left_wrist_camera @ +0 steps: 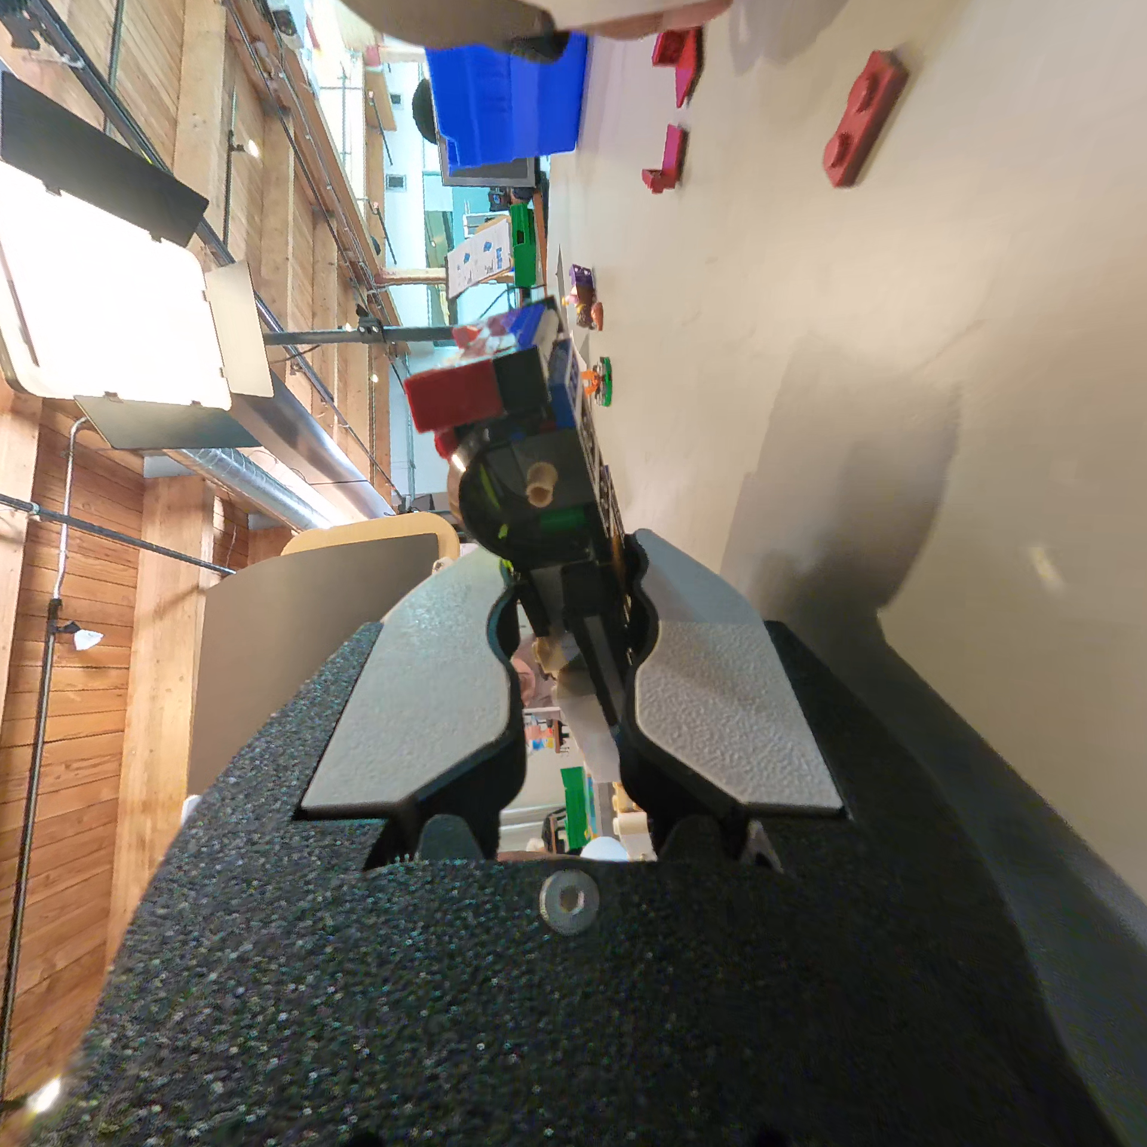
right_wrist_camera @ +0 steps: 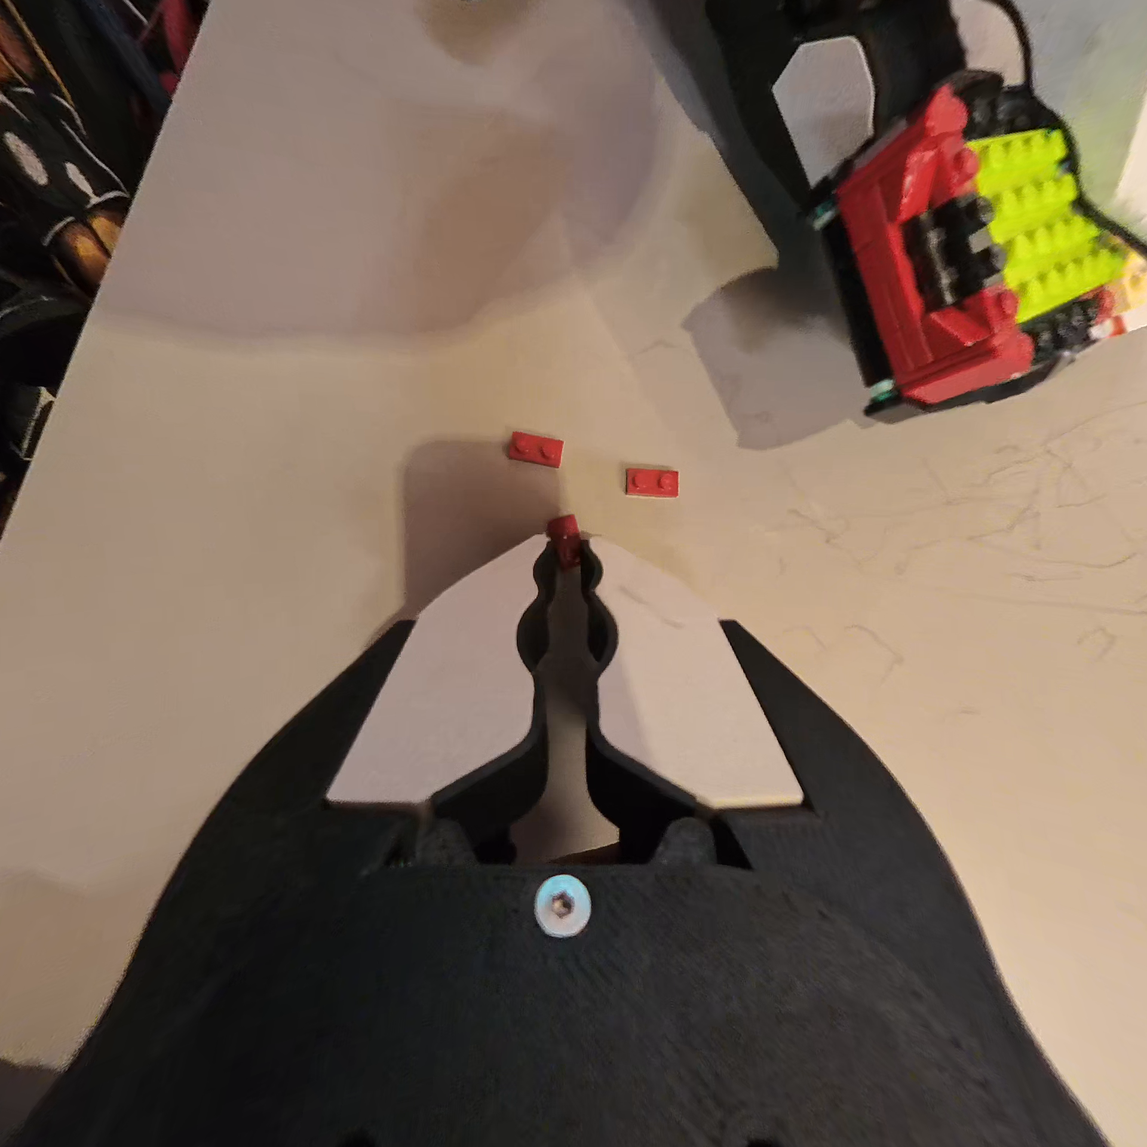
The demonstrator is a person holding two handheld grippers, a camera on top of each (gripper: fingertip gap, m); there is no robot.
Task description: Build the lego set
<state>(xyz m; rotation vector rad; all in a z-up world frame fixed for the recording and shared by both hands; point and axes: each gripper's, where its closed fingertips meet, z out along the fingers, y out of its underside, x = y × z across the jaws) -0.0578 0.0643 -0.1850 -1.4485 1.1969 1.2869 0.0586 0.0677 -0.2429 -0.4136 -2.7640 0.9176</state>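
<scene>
My left gripper (left_wrist_camera: 574, 574) is shut on a toy-brick model (left_wrist_camera: 534, 490) with black, red and blue parts, held tilted above the pale table (left_wrist_camera: 869, 372). The same model shows at the upper right of the right wrist view (right_wrist_camera: 943, 260), red with lime-green plates, in the other gripper's grasp. My right gripper (right_wrist_camera: 566, 543) is shut on a small red brick piece (right_wrist_camera: 565, 540) pinched at its fingertips, just above the table (right_wrist_camera: 310, 434). Two red two-stud plates lie just ahead of it, one to the left (right_wrist_camera: 537, 448) and one to the right (right_wrist_camera: 652, 482).
In the left wrist view, red pieces (left_wrist_camera: 866, 121) (left_wrist_camera: 670, 158) lie on the table, with small figures (left_wrist_camera: 583, 298) and a green-and-orange piece (left_wrist_camera: 601, 380) nearer the model. A blue bin (left_wrist_camera: 509, 99) stands at the far end. The table's left edge (right_wrist_camera: 93, 298) borders dark clutter.
</scene>
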